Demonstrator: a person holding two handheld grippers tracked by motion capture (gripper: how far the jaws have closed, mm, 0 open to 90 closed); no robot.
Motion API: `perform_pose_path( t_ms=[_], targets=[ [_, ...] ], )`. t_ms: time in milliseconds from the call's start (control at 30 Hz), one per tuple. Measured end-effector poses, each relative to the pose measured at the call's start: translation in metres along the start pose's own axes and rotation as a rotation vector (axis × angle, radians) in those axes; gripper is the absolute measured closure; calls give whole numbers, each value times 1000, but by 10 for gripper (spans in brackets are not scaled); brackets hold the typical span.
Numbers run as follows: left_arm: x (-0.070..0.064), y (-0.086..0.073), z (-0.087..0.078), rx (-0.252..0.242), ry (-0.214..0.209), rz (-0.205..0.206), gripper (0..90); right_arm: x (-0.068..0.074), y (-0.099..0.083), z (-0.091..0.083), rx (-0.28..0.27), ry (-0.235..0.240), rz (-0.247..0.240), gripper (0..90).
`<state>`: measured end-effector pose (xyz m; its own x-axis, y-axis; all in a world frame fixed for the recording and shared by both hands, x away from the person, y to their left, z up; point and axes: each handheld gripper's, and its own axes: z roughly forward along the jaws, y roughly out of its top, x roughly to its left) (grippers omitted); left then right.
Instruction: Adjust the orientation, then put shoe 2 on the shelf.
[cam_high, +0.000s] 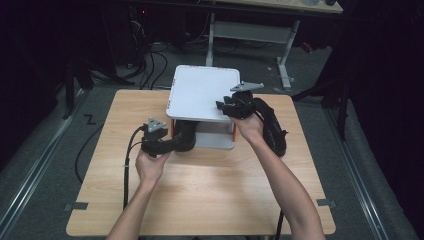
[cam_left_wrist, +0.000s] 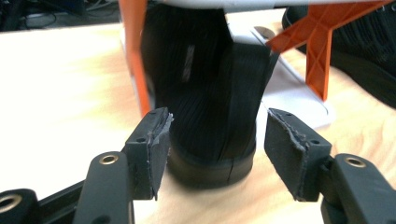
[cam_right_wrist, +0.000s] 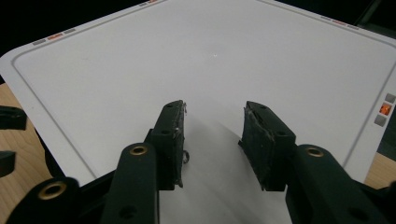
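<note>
**Left jaws straddle boot heel under rack; right gripper over top shelf**

The left gripper (cam_high: 172, 142) lies low on the wooden table (cam_high: 210, 185), held from behind by the left hand (cam_high: 150, 167), forearm running up from the bottom edge; its jaws stand apart, released, one on each side of the heel of a black boot (cam_left_wrist: 210, 116), with small gaps either side, pads not pressing; the boot stands upright on the lower tray of a small white rack (cam_high: 202, 92), under the top shelf, between orange struts (cam_left_wrist: 133, 51); the near-left strut stands just beside the left jaw's path. The right gripper (cam_high: 226, 106) is raised, right hand (cam_high: 250, 125) bent at the wrist, forearm angled across the table's right half; its jaws hang open over the bare white shelf (cam_right_wrist: 210, 70), holding nothing; whether they touch the surface cannot be told. A second black boot (cam_high: 272, 125) lies on the table just right of the rack, beside the right wrist; cables trail off the near edge.
</note>
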<state>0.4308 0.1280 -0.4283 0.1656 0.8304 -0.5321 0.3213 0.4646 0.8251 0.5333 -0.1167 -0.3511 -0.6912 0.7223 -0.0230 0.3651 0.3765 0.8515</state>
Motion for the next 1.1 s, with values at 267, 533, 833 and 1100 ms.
perform_pose_path(
  t_ms=[267,533,833,1100],
  targets=[
    [53,-22,-21,37,80,0,411,2,-2,-14,-12,24,32,525],
    [79,-38,-15,80,171,14,364,-6,-17,-66,-123,-1,74,555],
    [83,-54,-12,91,199,95,330,-22,-56,-113,-71,-46,60,599],
    [85,-58,-17,64,191,106,318,-42,-97,-129,11,-150,88,594]
  ],
)
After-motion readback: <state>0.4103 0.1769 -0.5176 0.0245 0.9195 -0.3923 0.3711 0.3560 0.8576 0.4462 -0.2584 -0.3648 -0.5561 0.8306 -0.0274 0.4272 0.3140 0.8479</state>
